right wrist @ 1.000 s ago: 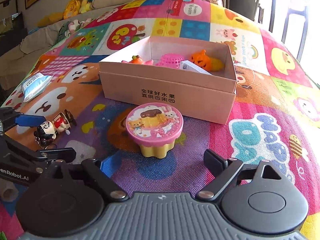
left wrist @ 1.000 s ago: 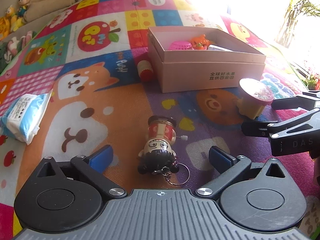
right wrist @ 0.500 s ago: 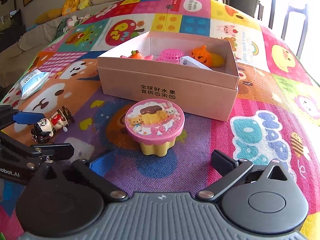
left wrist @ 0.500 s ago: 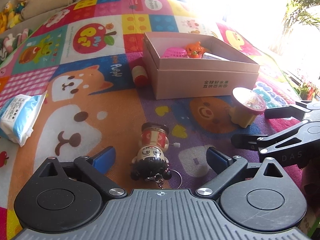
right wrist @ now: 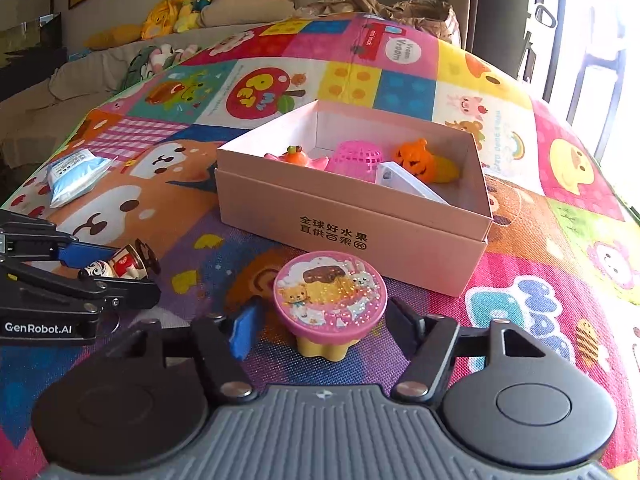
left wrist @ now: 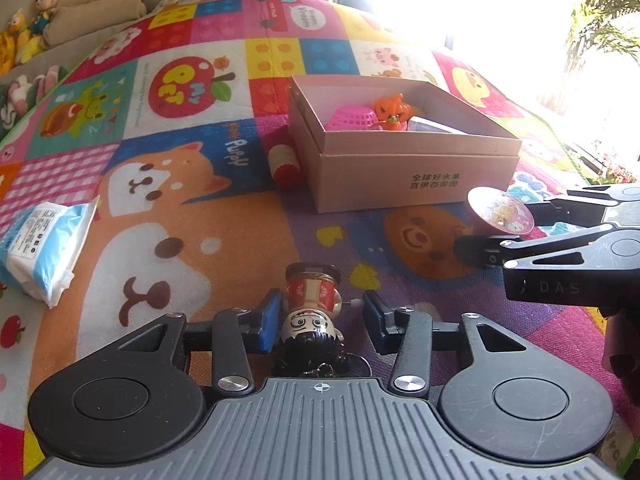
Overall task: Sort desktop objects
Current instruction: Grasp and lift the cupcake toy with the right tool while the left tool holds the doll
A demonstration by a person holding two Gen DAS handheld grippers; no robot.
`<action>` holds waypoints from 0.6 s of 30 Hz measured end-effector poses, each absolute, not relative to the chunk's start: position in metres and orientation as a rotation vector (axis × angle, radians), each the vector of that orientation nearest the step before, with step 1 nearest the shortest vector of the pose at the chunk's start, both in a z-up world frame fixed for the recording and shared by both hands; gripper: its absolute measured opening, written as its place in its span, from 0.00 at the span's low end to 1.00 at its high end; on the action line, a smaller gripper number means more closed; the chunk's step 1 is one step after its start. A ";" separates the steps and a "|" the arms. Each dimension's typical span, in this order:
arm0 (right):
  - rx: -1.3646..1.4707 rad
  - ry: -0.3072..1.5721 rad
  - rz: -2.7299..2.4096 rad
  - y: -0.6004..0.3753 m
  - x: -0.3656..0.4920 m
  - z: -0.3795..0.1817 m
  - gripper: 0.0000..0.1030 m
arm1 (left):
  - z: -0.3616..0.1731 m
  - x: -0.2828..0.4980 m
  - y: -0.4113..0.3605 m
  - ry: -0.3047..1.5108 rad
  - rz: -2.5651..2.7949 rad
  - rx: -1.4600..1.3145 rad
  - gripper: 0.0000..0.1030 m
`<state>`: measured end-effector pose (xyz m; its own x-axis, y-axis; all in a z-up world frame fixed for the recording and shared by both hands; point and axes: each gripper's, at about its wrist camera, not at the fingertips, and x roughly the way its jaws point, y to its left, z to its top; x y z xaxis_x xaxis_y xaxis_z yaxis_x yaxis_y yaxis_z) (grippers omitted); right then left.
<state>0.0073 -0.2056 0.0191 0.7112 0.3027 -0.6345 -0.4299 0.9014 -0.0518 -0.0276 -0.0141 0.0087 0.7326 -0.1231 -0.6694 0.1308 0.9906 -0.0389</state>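
A small doll keychain (left wrist: 312, 320) with black hair and a red body lies on the play mat. My left gripper (left wrist: 320, 320) is open, its two blue pads on either side of the doll, close but with a gap on the right. A pink-lidded cupcake-shaped container (right wrist: 330, 304) stands in front of the open cardboard box (right wrist: 360, 232). My right gripper (right wrist: 320, 328) is open, its fingers on both sides of the container without touching it. The box holds an orange pumpkin toy (right wrist: 416, 160), a pink basket (right wrist: 354, 158) and other small toys.
A red and cream cylinder (left wrist: 284, 162) lies against the box's left side. A tissue pack (left wrist: 40, 244) lies at the mat's left edge. Plush toys (right wrist: 180, 8) and cushions line the back. The right gripper shows in the left wrist view (left wrist: 560, 248).
Both grippers moved forward and down. The left fingers narrowed around the doll. The right fingers now straddle the cupcake container.
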 end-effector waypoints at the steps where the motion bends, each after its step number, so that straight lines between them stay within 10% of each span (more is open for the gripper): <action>1: -0.198 0.676 0.404 -0.205 0.010 0.019 0.53 | 0.009 -0.028 -0.014 0.736 -0.139 0.013 0.47; 18: -0.095 0.561 0.441 -0.244 -0.024 0.119 0.42 | 0.095 -0.056 -0.020 0.490 -0.169 0.066 0.47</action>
<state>-0.0242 -0.2439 0.1187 0.7565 0.3780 -0.5336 -0.4291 0.9027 0.0311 -0.0558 -0.0197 0.0950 0.8686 -0.1455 -0.4738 0.1769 0.9840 0.0222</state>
